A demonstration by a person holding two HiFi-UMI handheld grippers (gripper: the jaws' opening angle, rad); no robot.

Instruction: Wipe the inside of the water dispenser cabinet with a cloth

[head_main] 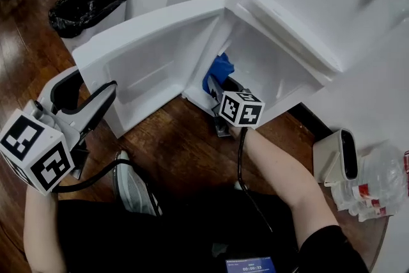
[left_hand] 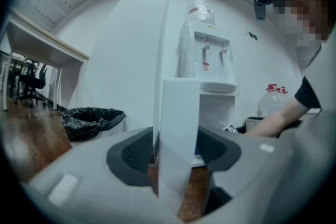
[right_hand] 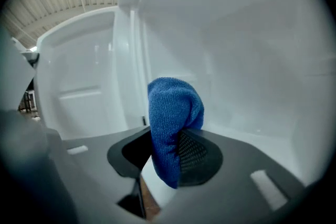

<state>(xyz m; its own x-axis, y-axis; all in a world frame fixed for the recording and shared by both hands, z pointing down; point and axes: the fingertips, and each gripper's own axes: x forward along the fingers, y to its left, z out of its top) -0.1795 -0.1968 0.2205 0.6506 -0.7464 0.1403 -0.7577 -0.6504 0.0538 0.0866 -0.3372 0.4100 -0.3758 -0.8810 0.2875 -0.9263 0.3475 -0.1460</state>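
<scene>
My right gripper (right_hand: 167,155) clamped the blue cloth (right_hand: 173,107), cabinet wall (right_hand: 252,60) just ahead; left gripper (left_hand: 176,153) pinched the door (left_hand: 178,107) edge.

Matt, ribbed blue cloth (right_hand: 173,118); smooth, slightly glossy plastic cabinet door (head_main: 153,41).

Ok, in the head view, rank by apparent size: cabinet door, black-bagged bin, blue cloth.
1. cabinet door, clearly largest
2. bin, though it stands farther from the camera
3. blue cloth, smallest, only partly in view
</scene>
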